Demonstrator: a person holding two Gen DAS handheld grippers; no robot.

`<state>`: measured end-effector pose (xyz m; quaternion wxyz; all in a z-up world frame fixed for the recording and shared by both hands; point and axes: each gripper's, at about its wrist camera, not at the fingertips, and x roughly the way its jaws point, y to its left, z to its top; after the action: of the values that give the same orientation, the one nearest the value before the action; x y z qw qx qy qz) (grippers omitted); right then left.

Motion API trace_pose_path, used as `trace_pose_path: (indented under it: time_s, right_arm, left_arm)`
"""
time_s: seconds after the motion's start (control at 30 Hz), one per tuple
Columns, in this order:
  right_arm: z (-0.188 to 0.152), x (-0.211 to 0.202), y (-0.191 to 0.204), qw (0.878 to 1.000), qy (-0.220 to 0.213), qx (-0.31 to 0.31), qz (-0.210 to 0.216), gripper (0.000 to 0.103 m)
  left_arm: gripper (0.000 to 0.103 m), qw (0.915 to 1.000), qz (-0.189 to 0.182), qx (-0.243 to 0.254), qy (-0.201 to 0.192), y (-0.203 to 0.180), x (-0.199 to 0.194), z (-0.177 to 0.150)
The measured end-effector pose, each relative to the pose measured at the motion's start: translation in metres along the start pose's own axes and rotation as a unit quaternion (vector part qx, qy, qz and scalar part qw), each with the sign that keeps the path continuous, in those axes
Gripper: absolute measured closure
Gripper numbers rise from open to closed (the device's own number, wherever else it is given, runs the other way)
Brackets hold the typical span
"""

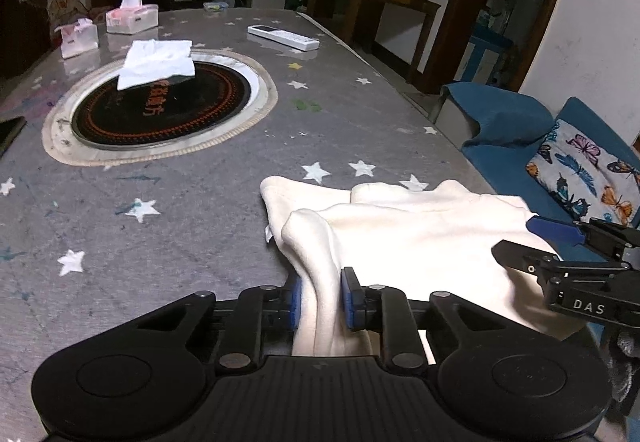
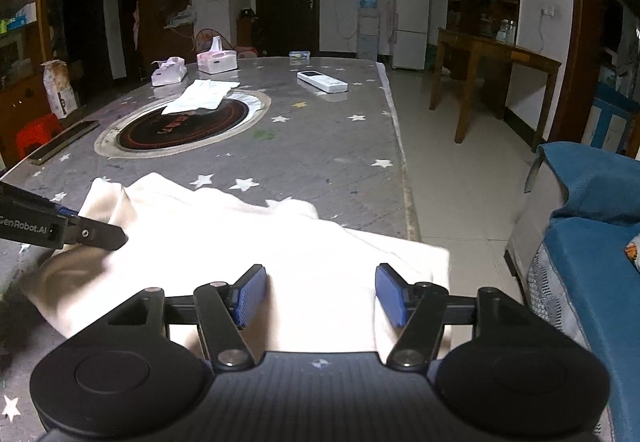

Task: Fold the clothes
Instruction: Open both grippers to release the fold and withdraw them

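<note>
The cream garment (image 1: pixel 420 242) is lying bunched at the near edge of the star-patterned table (image 1: pixel 180 201), partly overhanging the right side. The left gripper (image 1: pixel 320 302) is pinching a raised ridge of its cloth between narrow fingers, likely to lift that edge for a fold. The right gripper (image 2: pixel 320 294) is hovering over the garment's near side with fingers spread wide, gripping nothing, seemingly ready to take a second hold.
</note>
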<state>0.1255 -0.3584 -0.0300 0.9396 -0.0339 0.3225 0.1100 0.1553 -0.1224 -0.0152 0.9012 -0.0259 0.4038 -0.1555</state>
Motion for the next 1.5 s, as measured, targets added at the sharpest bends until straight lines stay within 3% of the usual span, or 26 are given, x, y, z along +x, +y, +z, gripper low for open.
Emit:
trace_pose_path:
  time_s: [0.2, 0.4, 0.73, 1.1, 1.5]
  right_arm:
    - [-0.002, 0.005, 0.004, 1.0, 0.004, -0.003, 0.014, 0.037]
    - [0.003, 0.005, 0.004, 1.0, -0.001, 0.003, 0.021, 0.035]
    - [0.009, 0.01, 0.003, 1.0, 0.003, 0.014, 0.027, 0.03]
    - [0.018, 0.033, 0.016, 0.999, 0.024, 0.004, 0.027, 0.024]
    - [0.014, 0.001, 0.022, 0.999, 0.007, 0.001, 0.036, 0.022]
  left_arm:
    - [0.081, 1.0, 0.009, -0.005, 0.002, 0.01, -0.004, -0.001]
    - [0.067, 0.9999, 0.015, -0.003, 0.004, 0.012, -0.006, 0.0]
    - [0.069, 0.9986, 0.053, -0.005, -0.007, 0.021, -0.012, 0.014]
    - [0.067, 0.9967, 0.071, 0.04, -0.003, 0.003, 0.004, 0.019]
    - [0.054, 0.9954, 0.082, 0.048, -0.011, -0.002, -0.006, 0.012]
